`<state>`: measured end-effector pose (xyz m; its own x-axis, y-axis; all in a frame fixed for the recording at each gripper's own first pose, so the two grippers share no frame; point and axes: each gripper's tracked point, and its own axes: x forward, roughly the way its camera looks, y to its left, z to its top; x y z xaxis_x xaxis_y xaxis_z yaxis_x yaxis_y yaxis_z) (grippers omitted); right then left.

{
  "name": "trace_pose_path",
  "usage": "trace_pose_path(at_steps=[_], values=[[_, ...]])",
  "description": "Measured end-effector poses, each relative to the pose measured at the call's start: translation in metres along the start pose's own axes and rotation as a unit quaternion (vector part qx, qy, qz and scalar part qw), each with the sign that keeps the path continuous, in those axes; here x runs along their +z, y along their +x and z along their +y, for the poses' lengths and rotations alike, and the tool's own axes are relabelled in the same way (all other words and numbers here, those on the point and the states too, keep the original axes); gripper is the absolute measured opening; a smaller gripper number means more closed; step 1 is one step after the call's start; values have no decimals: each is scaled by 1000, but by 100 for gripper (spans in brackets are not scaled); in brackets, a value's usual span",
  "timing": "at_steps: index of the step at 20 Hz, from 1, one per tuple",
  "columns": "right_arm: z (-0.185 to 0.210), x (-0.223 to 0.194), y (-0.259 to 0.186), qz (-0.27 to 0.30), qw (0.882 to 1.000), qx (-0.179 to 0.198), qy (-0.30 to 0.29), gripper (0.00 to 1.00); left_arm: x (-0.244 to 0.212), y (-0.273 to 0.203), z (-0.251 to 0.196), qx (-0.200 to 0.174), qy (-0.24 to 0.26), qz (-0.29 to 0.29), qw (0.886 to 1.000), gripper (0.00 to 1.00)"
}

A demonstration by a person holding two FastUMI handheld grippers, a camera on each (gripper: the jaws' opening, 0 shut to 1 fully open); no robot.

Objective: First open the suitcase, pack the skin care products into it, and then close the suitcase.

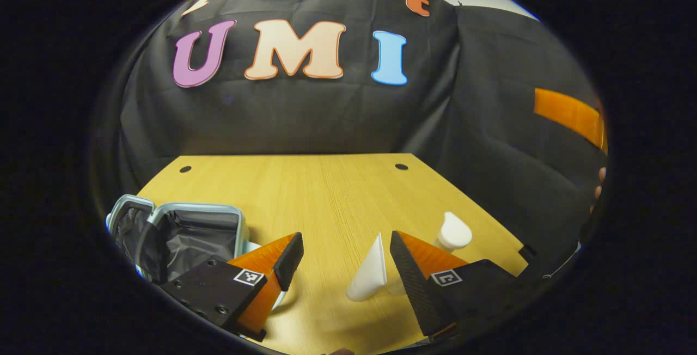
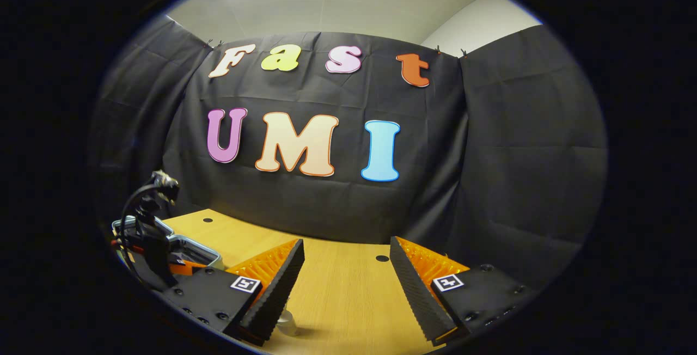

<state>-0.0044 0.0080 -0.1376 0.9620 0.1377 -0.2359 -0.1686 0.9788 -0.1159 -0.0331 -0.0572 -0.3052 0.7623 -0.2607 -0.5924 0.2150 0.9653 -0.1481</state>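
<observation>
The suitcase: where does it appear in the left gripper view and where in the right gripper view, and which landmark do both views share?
Left gripper view: the open suitcase lies at the lower left, on the table, beside the left gripper.
Right gripper view: the suitcase is at the far left edge, partly behind the other gripper.
Shared landmark: the round hole in the table near the wall.

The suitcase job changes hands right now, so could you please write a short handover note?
Left gripper: open, holding nothing, over the table.
Right gripper: open, holding nothing, raised toward the booth wall.
Suitcase: open on the table's left, dark lining showing.
White tube stands just ahead of the left gripper, by its right finger; white pump bottle behind it.
Done: suitcase opened.
Left: pack both products, check for others, close the suitcase.
</observation>
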Motion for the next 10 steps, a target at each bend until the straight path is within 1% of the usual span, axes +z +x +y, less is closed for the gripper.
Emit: trace_pose_path(at_steps=[3, 6, 8, 9, 10], values=[[-1, -6, -5, 9, 1000, 0, -17, 99, -30, 14, -7, -12, -13, 31, 999, 94], [3, -6, -12, 10, 1000, 3, -26, 99, -58, 28, -14, -25, -20, 59, 998, 95], [7, -9, -14, 12, 999, 7, -29, 99, -70, 36, -23, -50, -30, 73, 996, 89], [10, -13, -14, 14, 999, 11, -29, 99, -76, 37, -24, -54, -33, 84, 994, 72], [12, -15, -14, 16, 999, 14, -27, 99, -77, 35, -18, -47, -25, 87, 995, 55]])
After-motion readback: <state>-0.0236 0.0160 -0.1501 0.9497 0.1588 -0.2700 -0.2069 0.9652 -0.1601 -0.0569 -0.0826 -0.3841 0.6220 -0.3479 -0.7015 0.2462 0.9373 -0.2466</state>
